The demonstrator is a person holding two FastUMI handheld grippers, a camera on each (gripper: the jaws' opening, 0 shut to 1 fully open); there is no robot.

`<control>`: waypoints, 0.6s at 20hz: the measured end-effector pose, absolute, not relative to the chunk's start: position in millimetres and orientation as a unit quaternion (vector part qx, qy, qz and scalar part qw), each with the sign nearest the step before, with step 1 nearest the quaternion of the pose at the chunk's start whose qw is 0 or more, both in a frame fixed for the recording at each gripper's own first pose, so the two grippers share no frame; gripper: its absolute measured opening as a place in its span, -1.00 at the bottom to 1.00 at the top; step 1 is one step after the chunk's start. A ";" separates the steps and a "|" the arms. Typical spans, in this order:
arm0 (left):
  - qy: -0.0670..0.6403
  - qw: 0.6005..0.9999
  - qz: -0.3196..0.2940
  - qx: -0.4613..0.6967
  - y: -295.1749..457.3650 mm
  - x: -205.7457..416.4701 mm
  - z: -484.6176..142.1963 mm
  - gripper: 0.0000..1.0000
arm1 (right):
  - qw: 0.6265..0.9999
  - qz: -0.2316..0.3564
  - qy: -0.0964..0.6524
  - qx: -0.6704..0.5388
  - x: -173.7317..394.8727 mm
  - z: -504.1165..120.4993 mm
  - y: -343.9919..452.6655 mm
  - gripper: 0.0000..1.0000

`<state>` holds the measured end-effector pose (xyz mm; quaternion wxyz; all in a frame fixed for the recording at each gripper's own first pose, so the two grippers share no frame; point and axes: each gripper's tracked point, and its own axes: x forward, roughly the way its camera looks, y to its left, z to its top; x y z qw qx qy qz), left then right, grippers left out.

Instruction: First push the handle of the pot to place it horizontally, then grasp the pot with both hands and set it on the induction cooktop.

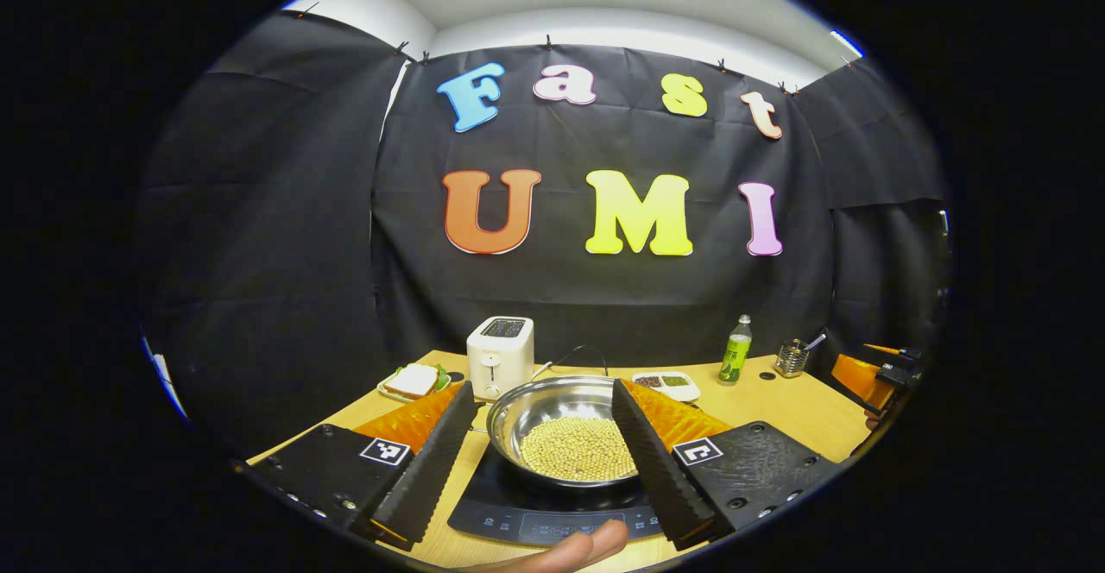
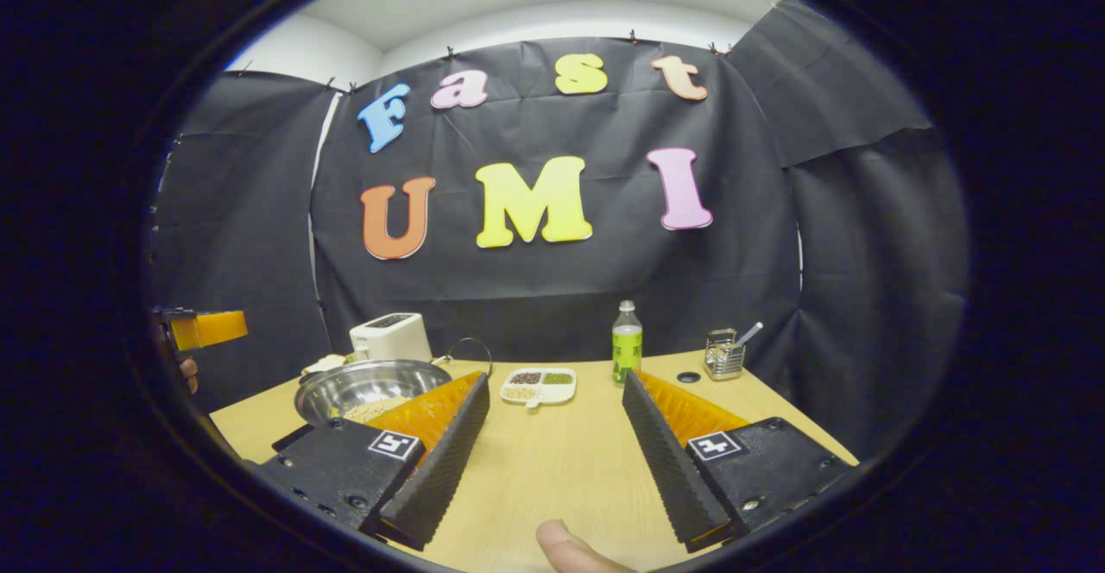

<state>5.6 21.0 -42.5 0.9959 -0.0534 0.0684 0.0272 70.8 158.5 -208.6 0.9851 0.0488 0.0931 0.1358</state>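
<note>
The pot (image 1: 565, 426) sits on the cooktop (image 1: 535, 504) near the table's (image 2: 552, 461) left side. Behind it stands the toaster (image 1: 499, 354); right of that, farther back, a dish (image 2: 539, 386), bottle (image 2: 627, 344) and holder (image 2: 723, 355).

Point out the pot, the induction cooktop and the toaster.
pot (image 1: 542, 400): left gripper view, on the bare inner wall above the beans.
induction cooktop (image 1: 518, 517): left gripper view, on its front control strip.
toaster (image 1: 499, 355): left gripper view, on its front face.

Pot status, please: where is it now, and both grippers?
Both grippers open, holding nothing. Pot sits on induction cooktop. Nothing in the way.
</note>
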 end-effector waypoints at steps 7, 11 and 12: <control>0.042 0.998 0.023 -0.044 -20.6 -14.7 -4.1 0.89 | 0.994 0.087 0.048 0.049 50.2 -163.4 79.9 0.96; 0.028 0.998 0.005 -0.053 -49.6 -23.6 16.0 0.89 | 0.996 0.057 0.031 0.057 38.5 -139.0 36.0 0.96; 0.023 0.998 -0.003 -0.057 -57.3 -26.9 22.6 0.89 | 0.997 0.051 0.030 0.057 34.4 -135.0 27.0 0.94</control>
